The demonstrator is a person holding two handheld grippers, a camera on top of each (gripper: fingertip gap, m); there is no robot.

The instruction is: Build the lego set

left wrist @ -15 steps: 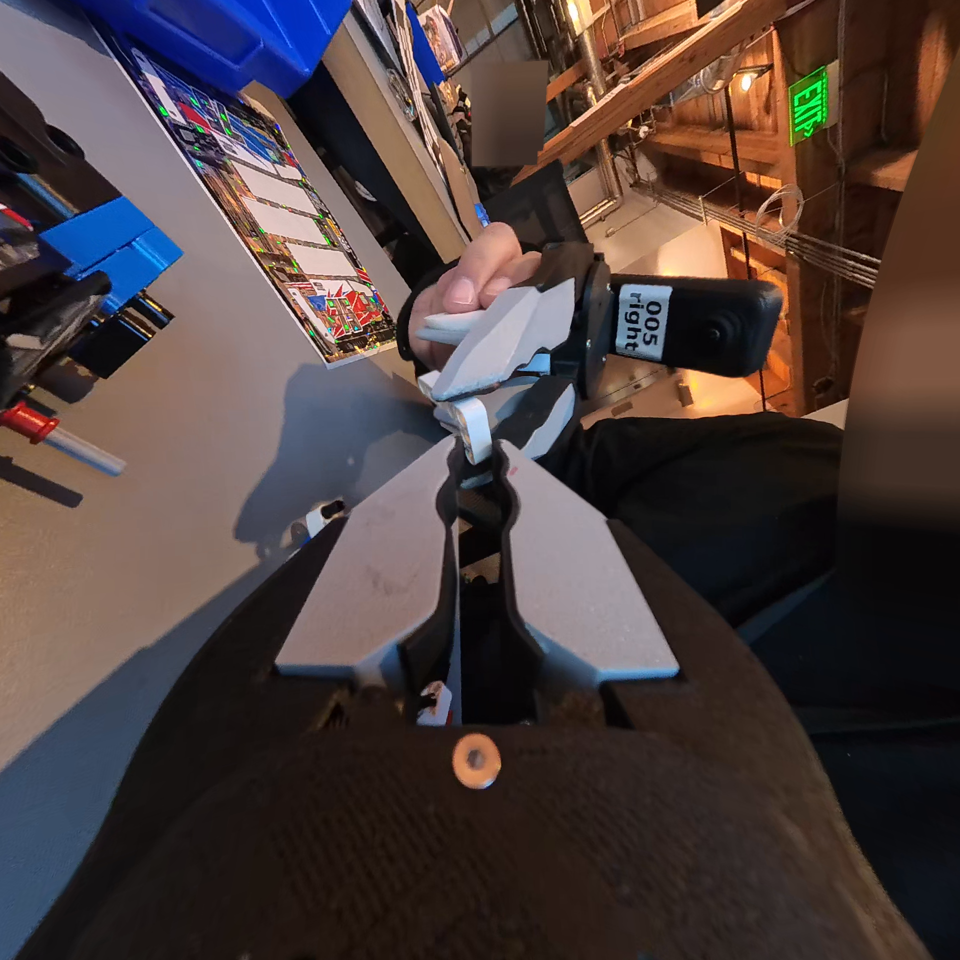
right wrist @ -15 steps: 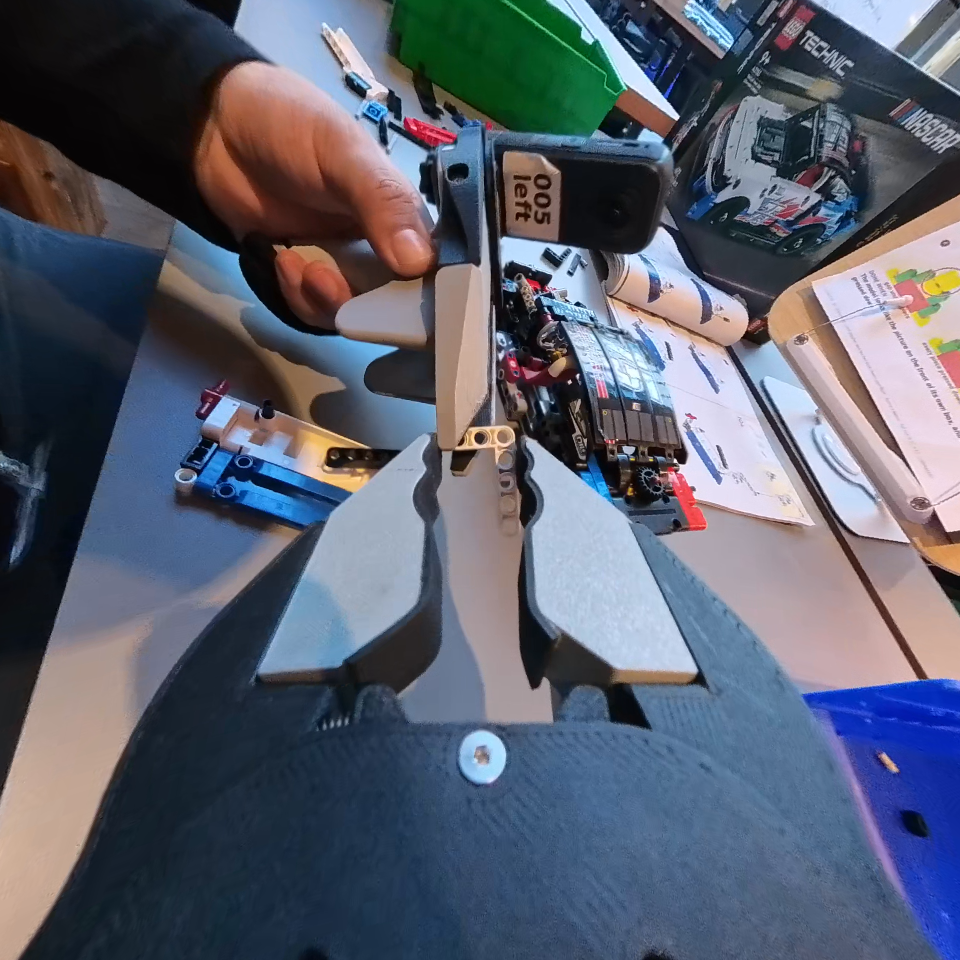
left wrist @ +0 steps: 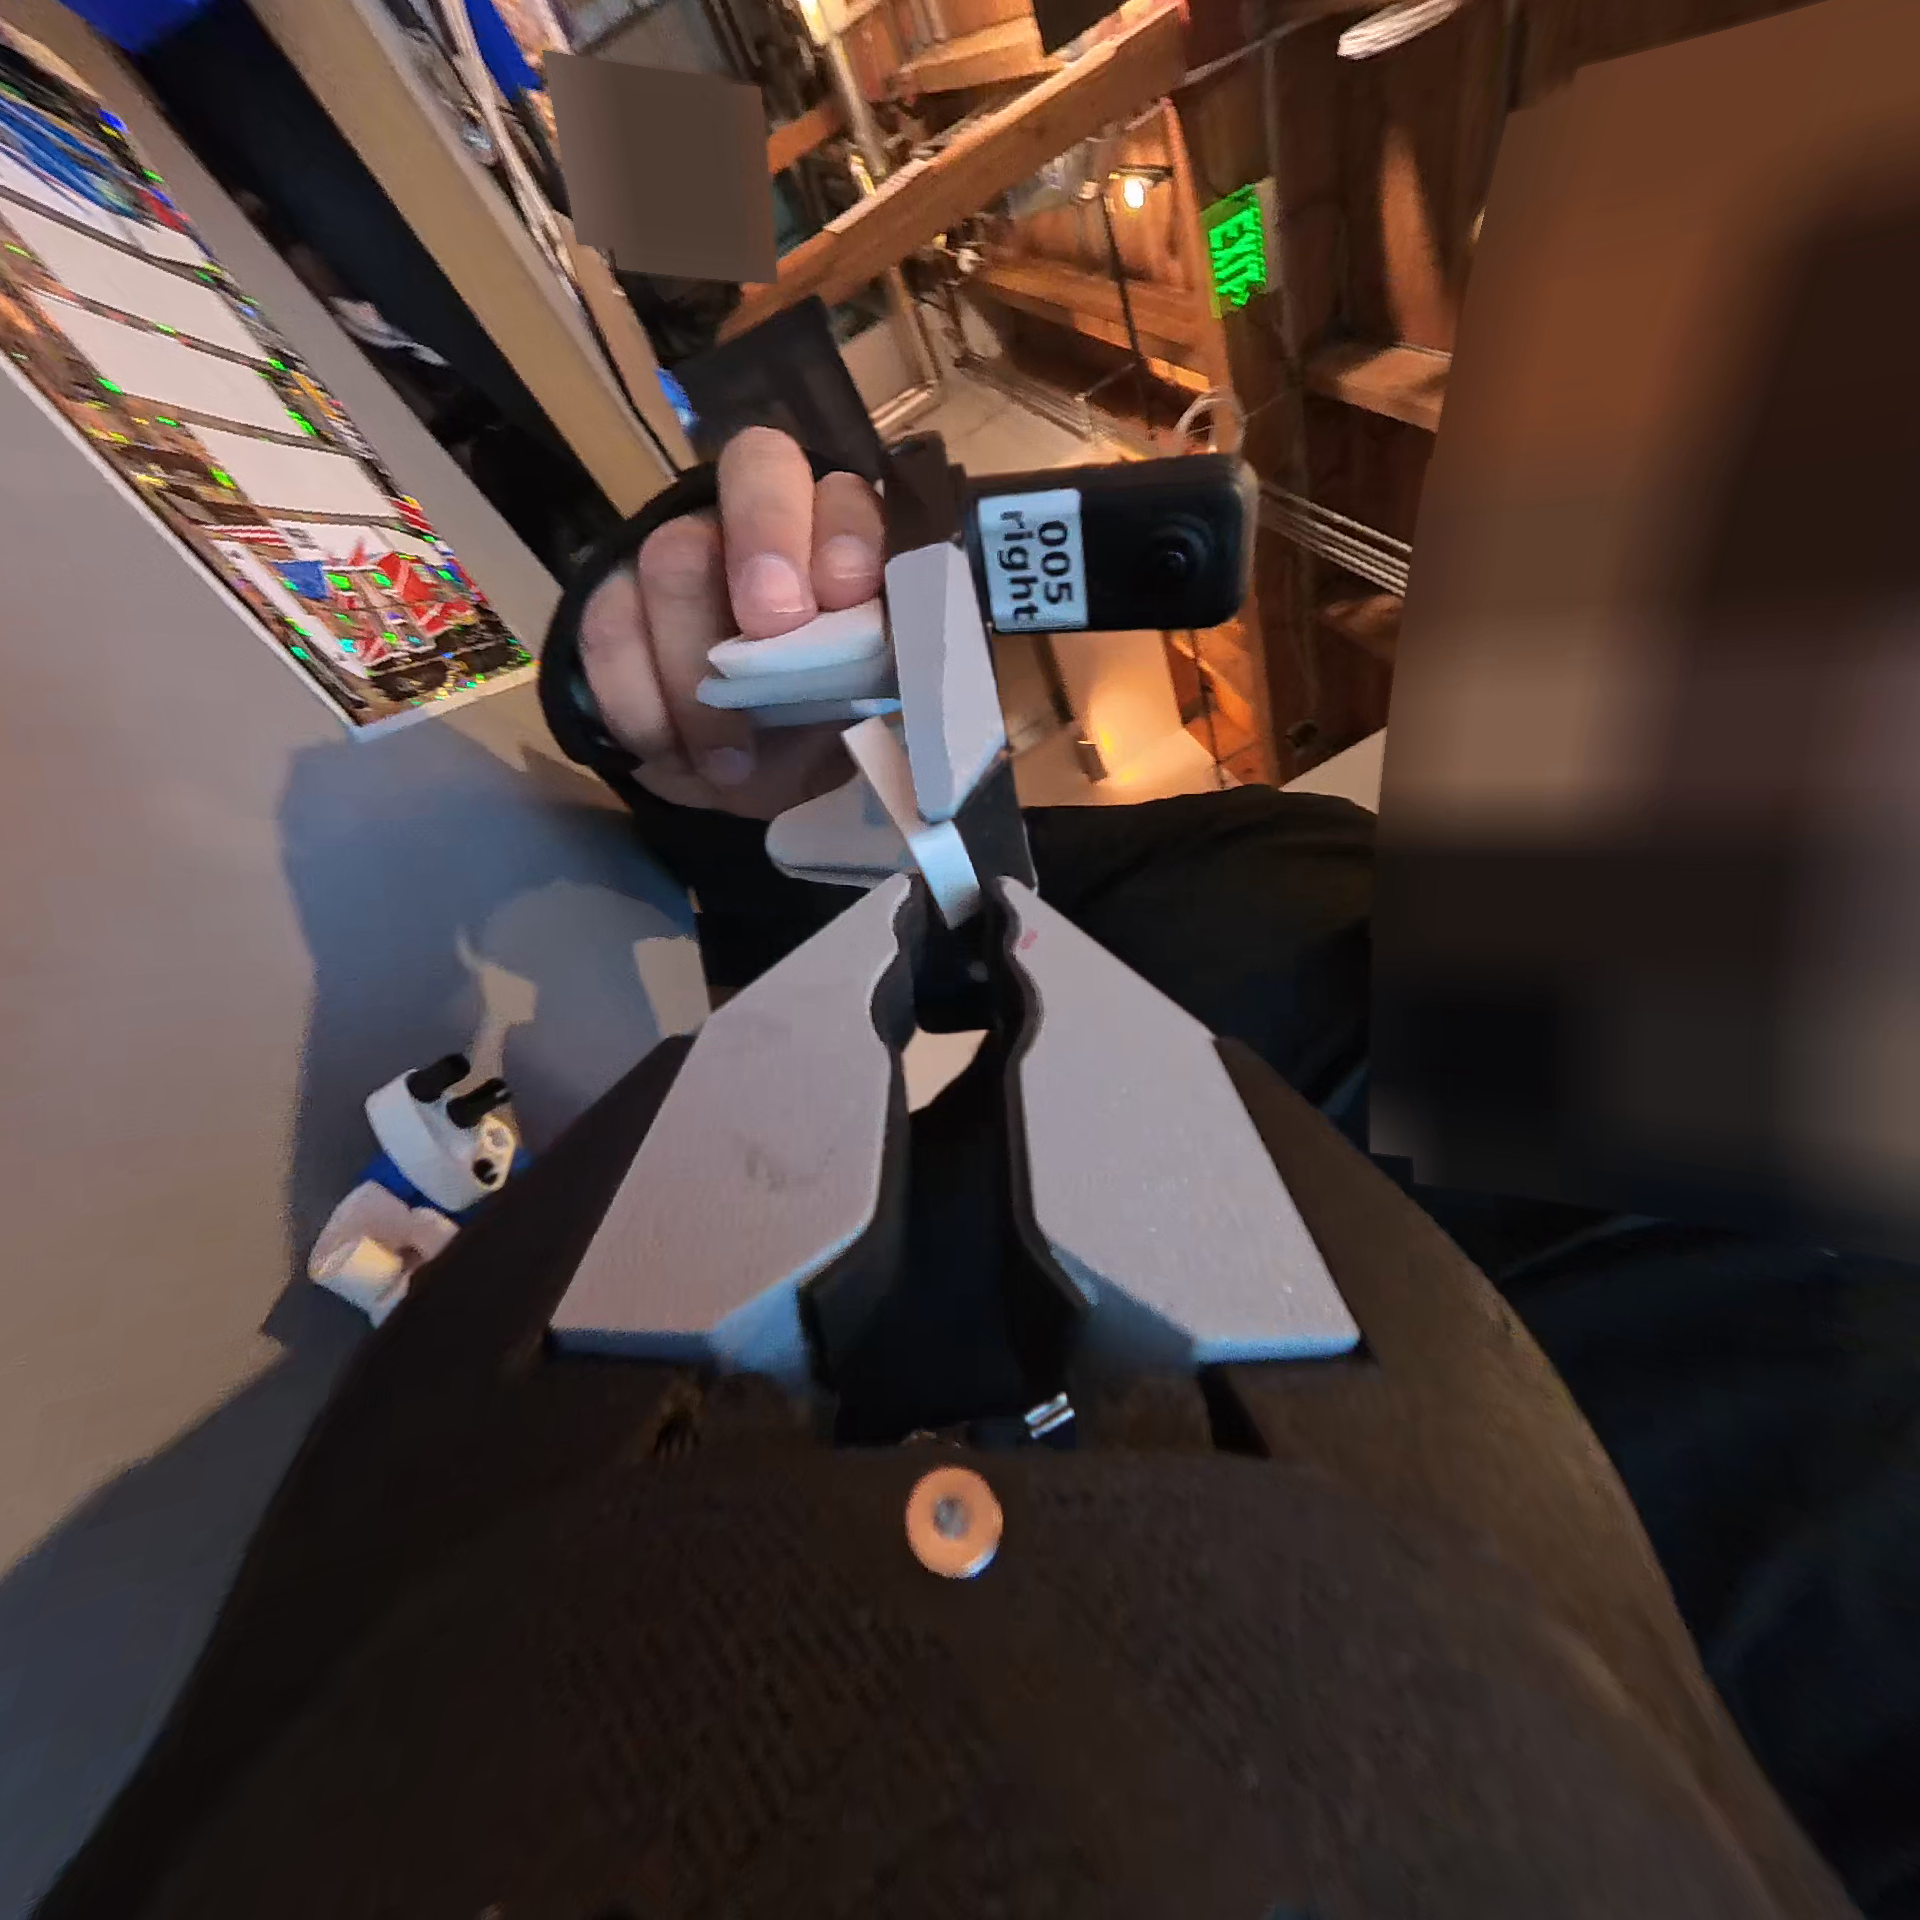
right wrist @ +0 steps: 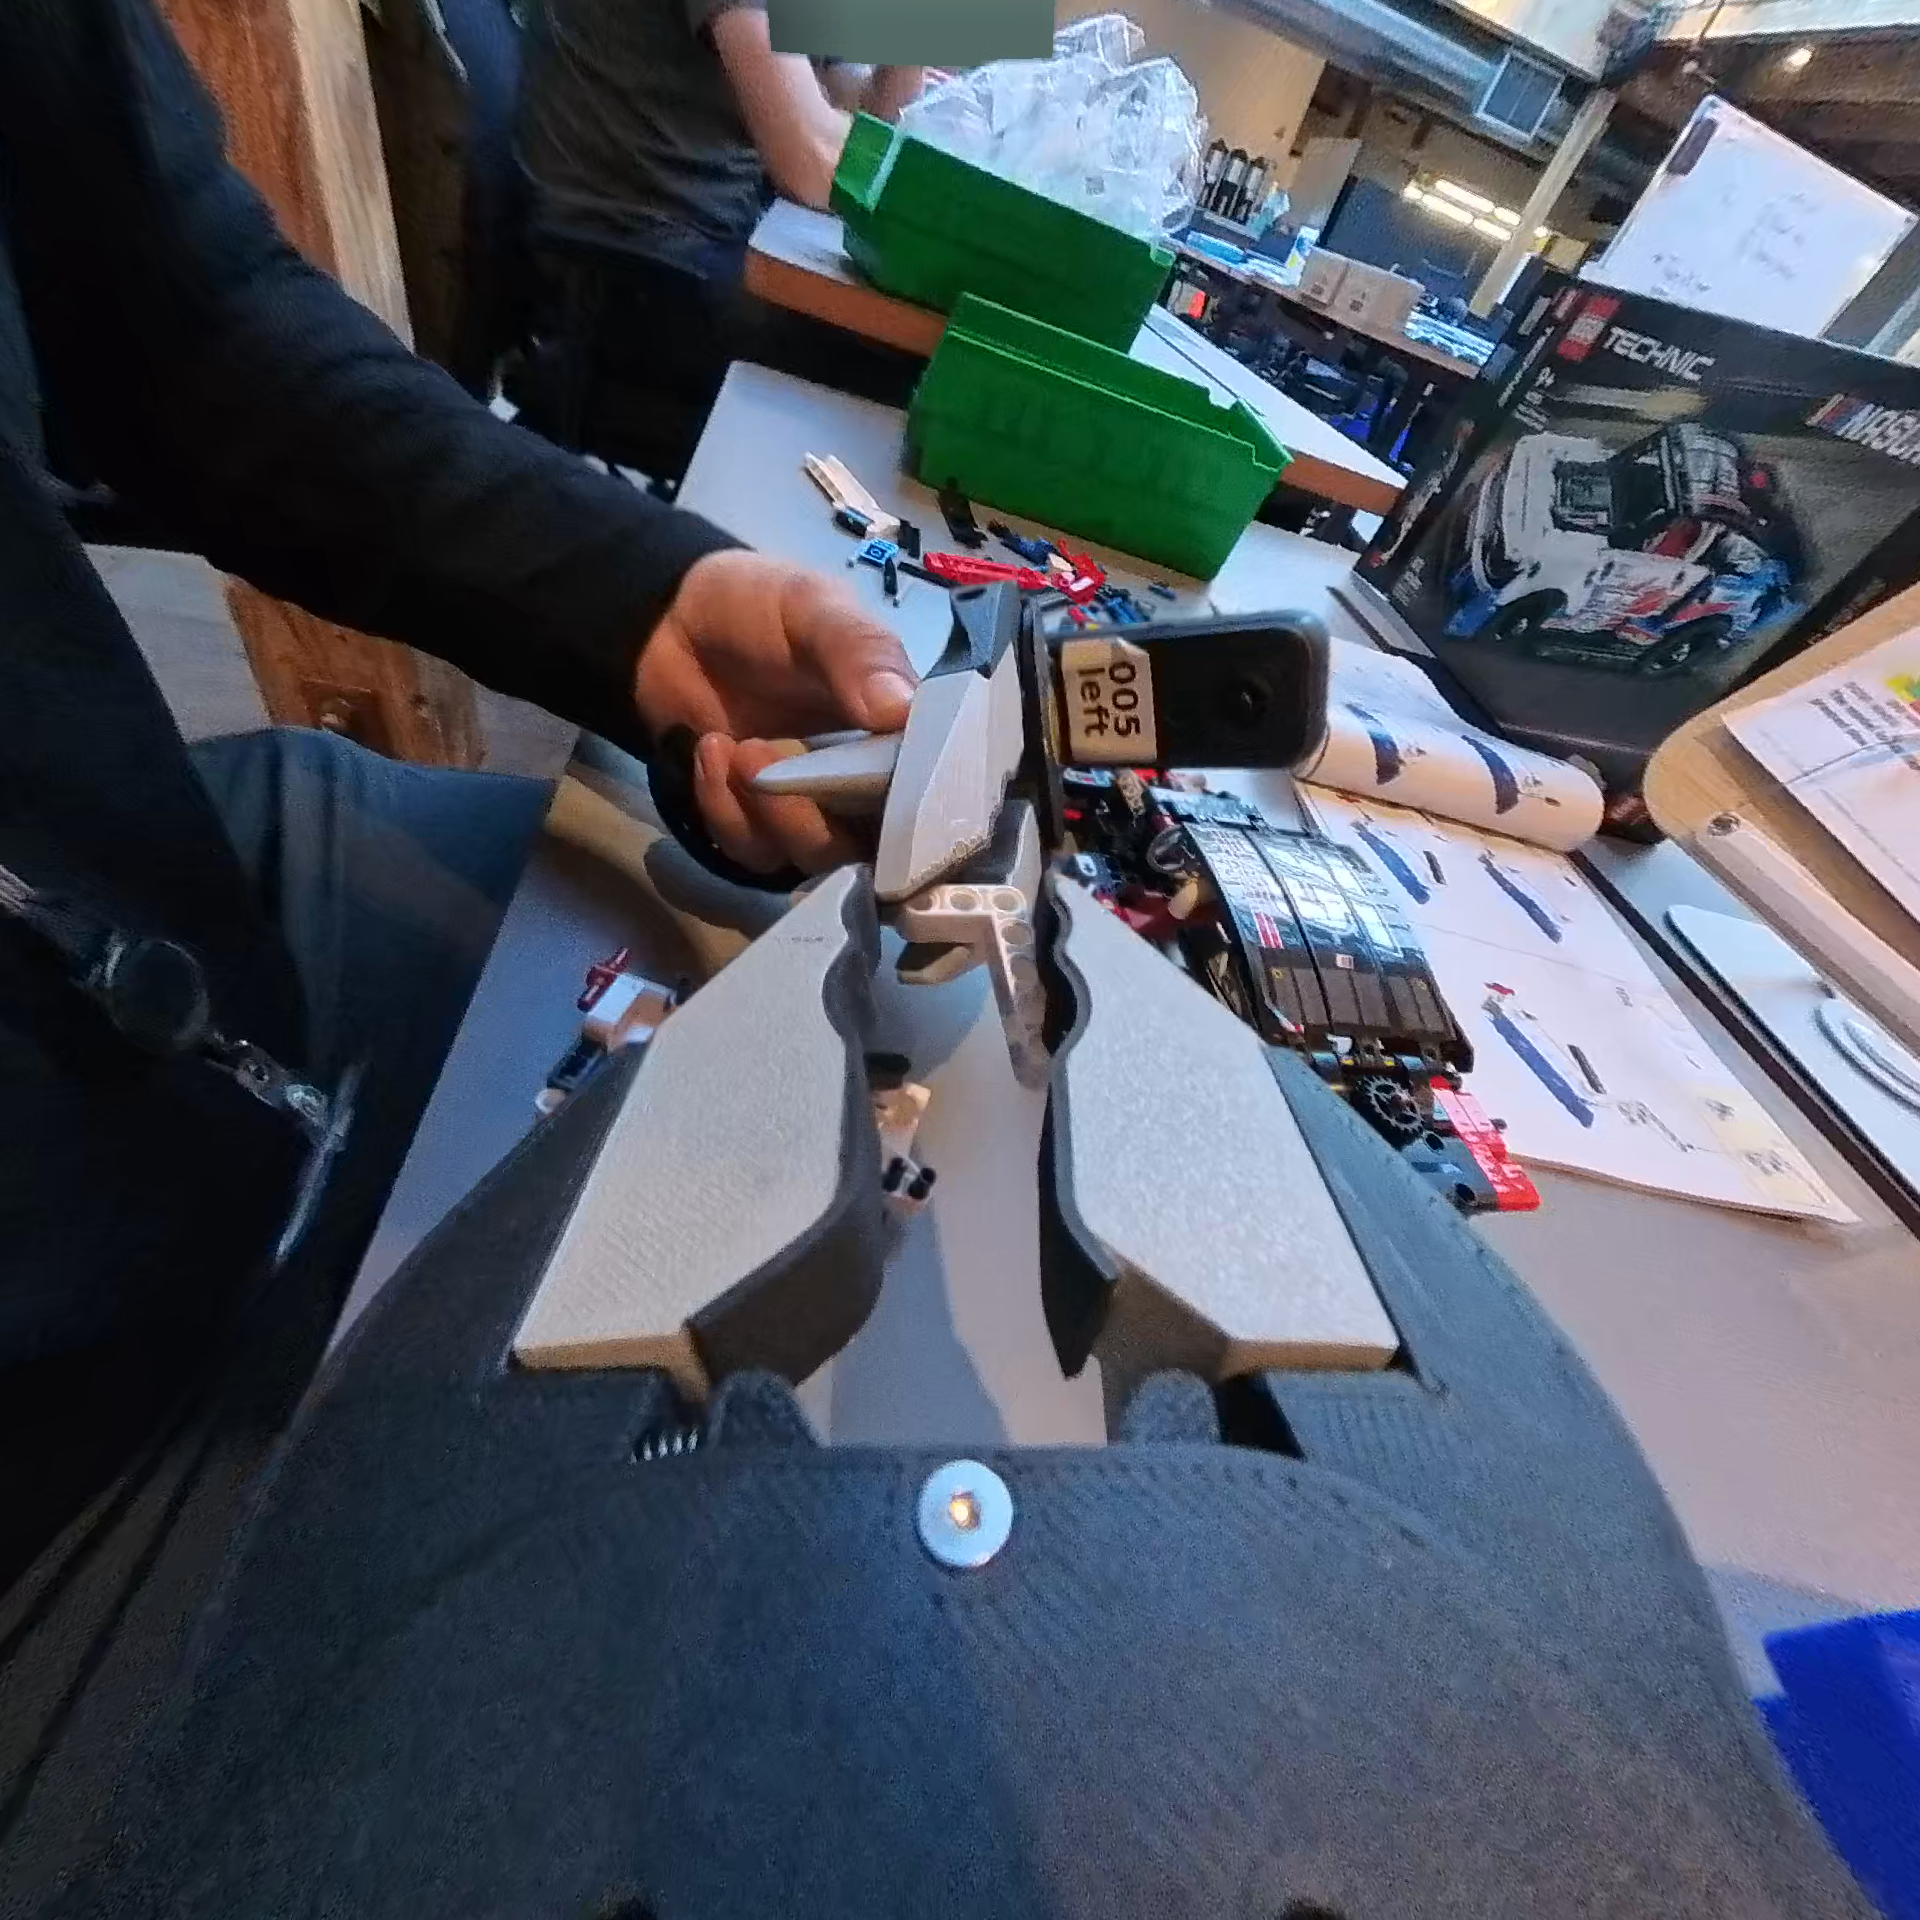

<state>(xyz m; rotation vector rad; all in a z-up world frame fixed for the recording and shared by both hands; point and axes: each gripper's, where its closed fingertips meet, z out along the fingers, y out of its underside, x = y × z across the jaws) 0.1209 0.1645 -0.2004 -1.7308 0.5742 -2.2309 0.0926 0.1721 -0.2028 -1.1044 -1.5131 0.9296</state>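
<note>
Grippers met tip to tip above the worktop [right wrist: 1662, 1382], a white L-shaped lego beam [right wrist: 987, 925] shared between them.

In the right wrist view, at centre left, a hand [right wrist: 769, 707] holds the left gripper [right wrist: 935, 883], whose jaws are pressed onto one arm of the beam; just below, the right gripper [right wrist: 956, 956] has its jaws spread, the beam's other arm lying against the right one. Small white and blue subassemblies [right wrist: 613, 1013] are seen at lower left, the partly built car [right wrist: 1320, 966] right of centre, the instruction booklet [right wrist: 1621, 1049] and set box [right wrist: 1662, 499] further right. Green bins [right wrist: 1081, 447] are seen at top centre.
</note>
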